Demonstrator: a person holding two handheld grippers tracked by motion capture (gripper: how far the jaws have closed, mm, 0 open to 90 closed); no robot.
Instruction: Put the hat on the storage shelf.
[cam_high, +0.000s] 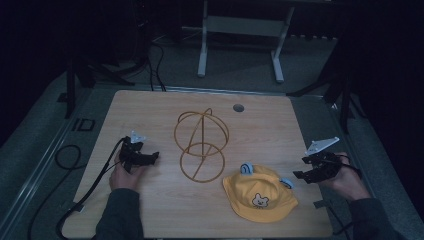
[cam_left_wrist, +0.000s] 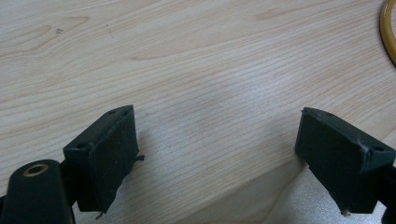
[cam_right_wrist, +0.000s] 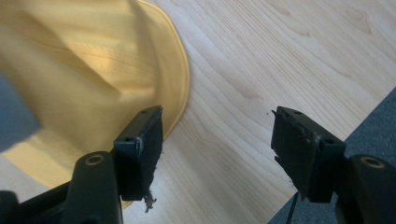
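**Hat flat on the table, both grippers empty**

Wooden table (cam_high: 150, 210) carries our work under dim light. We see the yellow hat (cam_high: 260, 192) lying flat near the front edge, just beside our right gripper (cam_high: 305, 167), whose jaws stand apart on nothing. A gold wire stand (cam_high: 201, 145) sits between the hat and our left gripper (cam_high: 150, 157), jaws likewise apart. From above, the hat's bear patch shows; the right gripper view catches its brim (cam_right_wrist: 180, 93).

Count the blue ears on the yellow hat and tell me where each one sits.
2. One blue ear stands at the far left of the yellow hat, toward the wire stand. The other blue ear is at its right edge, toward the right gripper. None seems hidden.
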